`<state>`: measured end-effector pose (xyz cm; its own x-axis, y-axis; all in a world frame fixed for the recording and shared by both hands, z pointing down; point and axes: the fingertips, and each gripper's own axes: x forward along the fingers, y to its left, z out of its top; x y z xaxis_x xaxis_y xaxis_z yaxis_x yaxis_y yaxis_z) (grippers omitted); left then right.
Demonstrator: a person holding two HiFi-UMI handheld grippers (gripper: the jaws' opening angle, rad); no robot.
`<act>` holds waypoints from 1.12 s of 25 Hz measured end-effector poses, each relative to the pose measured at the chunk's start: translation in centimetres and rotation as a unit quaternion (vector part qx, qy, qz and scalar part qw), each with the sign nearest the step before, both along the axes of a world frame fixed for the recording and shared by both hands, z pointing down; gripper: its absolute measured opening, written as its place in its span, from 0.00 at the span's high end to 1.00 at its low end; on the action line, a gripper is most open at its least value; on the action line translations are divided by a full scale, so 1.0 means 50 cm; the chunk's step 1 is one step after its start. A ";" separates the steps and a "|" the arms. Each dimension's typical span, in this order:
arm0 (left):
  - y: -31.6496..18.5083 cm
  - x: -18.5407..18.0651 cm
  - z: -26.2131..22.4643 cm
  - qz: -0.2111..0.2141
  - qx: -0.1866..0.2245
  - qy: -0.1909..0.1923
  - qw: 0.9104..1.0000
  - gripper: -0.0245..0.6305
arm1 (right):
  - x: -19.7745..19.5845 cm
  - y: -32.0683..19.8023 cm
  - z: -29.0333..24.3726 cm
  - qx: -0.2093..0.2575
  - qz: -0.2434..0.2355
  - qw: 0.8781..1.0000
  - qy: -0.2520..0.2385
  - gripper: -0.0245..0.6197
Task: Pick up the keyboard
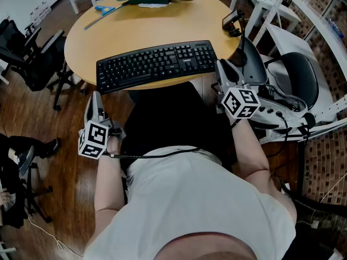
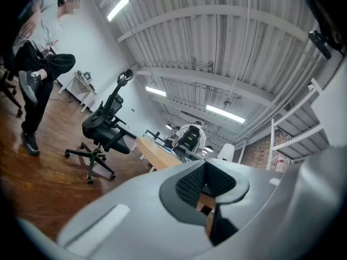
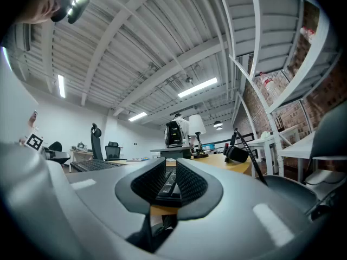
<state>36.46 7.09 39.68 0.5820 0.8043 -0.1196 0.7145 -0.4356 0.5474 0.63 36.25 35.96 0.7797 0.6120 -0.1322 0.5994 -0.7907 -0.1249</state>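
Keyboard (image 1: pixel 157 64), black, full-sized and plastic, lies flat near the front edge of the round light-wood table (image 1: pixel 135 31), slightly askew, with its left end nearer the person.

In the head view the right gripper (image 1: pixel 223 72) sits just beside the keyboard's right end, and the left gripper (image 1: pixel 96 99) hangs off the table edge, below and near the left end.

The right gripper view (image 3: pixel 169 183) adds what the head view cannot: its dark ribbed pads (image 3: pixel 146 180) stand drawn together with only a slit left. Keys show through that slit, and the rest of the keyboard (image 3: pixel 95 166) stretches off to the left. The pads seem to press on nothing, though the angle is shallow. It also shows a white-shaded lamp (image 3: pixel 196 126) farther back on the table.

The left gripper view (image 2: pixel 209 186) shows its jaws closed and empty, with a sliver of tabletop wood beyond them and no keyboard. Only there appear the table's (image 2: pixel 157 153) far rim, a black swivel office chair (image 2: pixel 105 126) on the wooden floor (image 2: pixel 49 172), and a seated person (image 2: pixel 43 37).
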 end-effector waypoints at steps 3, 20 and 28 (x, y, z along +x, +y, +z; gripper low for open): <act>0.001 -0.001 0.000 0.002 0.001 0.000 1.000 0.47 | 0.001 -0.002 0.001 0.000 -0.001 1.000 0.000 0.87; 0.015 0.015 0.030 0.007 -0.047 -0.048 0.998 0.40 | -0.016 0.005 0.003 0.000 0.003 1.000 0.005 0.87; 0.028 0.008 0.069 0.019 -0.080 -0.182 0.980 0.28 | 0.000 -0.003 -0.005 0.006 -0.003 1.000 0.012 0.87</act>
